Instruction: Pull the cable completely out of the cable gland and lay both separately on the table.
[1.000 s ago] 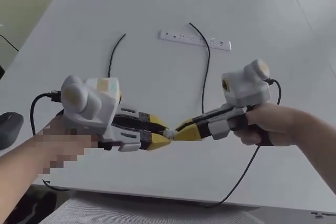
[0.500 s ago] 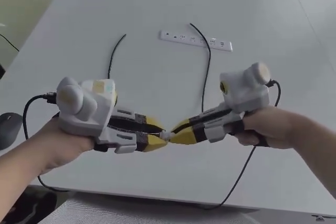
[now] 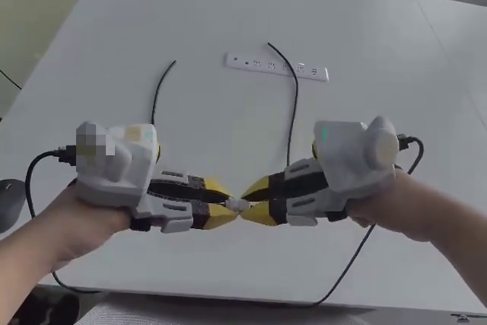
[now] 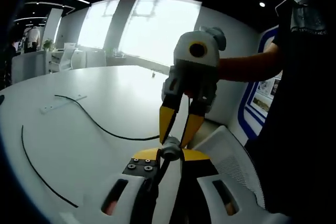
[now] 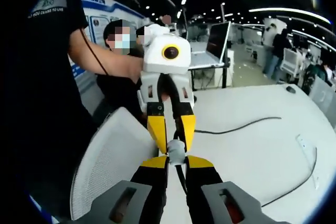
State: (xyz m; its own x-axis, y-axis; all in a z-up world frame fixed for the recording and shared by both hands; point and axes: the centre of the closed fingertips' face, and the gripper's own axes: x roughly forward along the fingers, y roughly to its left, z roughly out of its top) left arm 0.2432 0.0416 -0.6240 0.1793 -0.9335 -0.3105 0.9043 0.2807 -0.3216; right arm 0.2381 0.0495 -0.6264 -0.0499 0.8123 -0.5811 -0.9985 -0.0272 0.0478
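**A:** What does the head view give you?

**B:** My left tool (image 3: 227,208) and right tool (image 3: 253,202) meet tip to tip over the near edge of the table (image 3: 228,5). The cable gland (image 3: 239,205) is pinched between them. Farther back lies a power strip (image 3: 275,67) with a black cord (image 3: 293,108) crossing it.

**A:** Left gripper view?

**B:** My jaws are clenched on the gland, one on each side. The right tool's yellow tips press in from above.

**A:** And the right gripper view?

**B:** That tool is clenched on the gland too. The cable (image 5: 181,174) runs as a short dark strand from it back between my jaws. How deep it sits inside, I cannot tell.
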